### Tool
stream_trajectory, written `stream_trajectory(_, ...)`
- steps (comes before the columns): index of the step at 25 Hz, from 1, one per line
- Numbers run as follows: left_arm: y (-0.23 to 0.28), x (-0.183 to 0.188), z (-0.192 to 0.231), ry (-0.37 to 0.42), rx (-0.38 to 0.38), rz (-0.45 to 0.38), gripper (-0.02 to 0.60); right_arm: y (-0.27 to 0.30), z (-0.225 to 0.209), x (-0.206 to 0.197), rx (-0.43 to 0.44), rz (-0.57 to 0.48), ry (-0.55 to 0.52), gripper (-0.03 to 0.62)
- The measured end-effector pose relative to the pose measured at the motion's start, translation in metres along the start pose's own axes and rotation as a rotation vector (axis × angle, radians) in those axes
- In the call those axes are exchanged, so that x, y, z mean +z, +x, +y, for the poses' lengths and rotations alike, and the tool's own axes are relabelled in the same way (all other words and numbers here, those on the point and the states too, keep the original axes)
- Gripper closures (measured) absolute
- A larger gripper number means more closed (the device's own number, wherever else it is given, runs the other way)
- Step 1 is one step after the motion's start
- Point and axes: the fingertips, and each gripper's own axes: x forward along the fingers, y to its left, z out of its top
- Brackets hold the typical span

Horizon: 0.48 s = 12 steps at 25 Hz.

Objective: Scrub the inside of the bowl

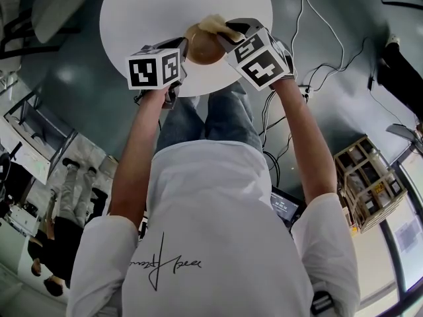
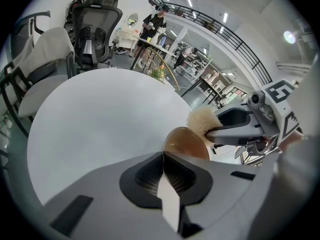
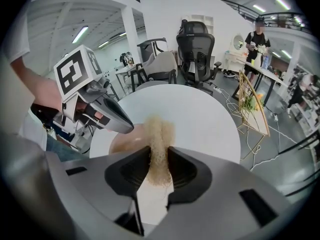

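A brown bowl [image 1: 203, 47] is held above the near edge of the round white table [image 1: 145, 5]. My left gripper [image 1: 182, 57] is shut on its rim, seen edge-on as a brown bowl [image 2: 186, 143] in the left gripper view. My right gripper [image 1: 225, 33] is shut on a pale fibrous scrubber [image 1: 213, 24], which rests at the bowl's upper rim. In the right gripper view the scrubber [image 3: 159, 149] stands between the jaws, with the bowl [image 3: 129, 140] just beyond. The left gripper view shows the scrubber [image 2: 202, 119] poking over the bowl.
Office chairs [image 2: 92, 26] stand behind the table. Cables [image 1: 317, 41] run over the floor to the right, beside a wooden crate [image 1: 369, 183]. A wire frame [image 3: 252, 106] stands right of the table. People stand at a far desk [image 2: 155, 21].
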Motion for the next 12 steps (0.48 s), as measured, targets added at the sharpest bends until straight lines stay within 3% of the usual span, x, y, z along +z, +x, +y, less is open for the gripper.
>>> stream_trajectory(12,-0.0011,0.0007,-0.0015,0.001,-0.003,-0.003,0.571,0.0067,-0.0008,0.0074,-0.009,0.017,-0.073,0.474)
